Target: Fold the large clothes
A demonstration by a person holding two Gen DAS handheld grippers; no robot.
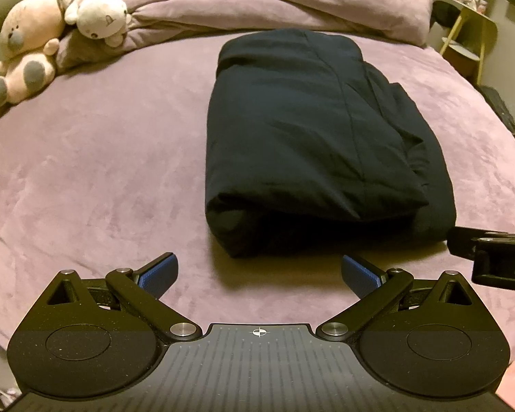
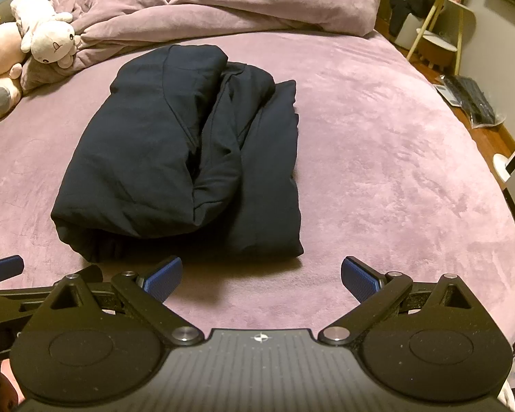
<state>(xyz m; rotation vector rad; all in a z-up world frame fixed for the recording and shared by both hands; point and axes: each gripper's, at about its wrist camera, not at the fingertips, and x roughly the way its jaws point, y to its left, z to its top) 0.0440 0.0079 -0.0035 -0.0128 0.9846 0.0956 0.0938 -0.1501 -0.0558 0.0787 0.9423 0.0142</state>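
A dark navy padded garment [image 1: 312, 137] lies folded into a long bundle on the purple bed [image 1: 103, 171]; it also shows in the right wrist view [image 2: 182, 158], with its side layers folded inward. My left gripper [image 1: 259, 274] is open and empty, just short of the bundle's near end. My right gripper [image 2: 261, 276] is open and empty, near the bundle's near right corner. The right gripper's side shows at the right edge of the left wrist view [image 1: 491, 250]. A blue pad of the left gripper [image 2: 3, 267] shows at the left edge of the right wrist view.
A bunched purple duvet [image 1: 257, 3] lies across the bed's far end. Plush toys [image 1: 51, 31] sit at the far left. A small side table [image 2: 439, 31] and dark items on the floor [image 2: 470, 103] stand to the right of the bed.
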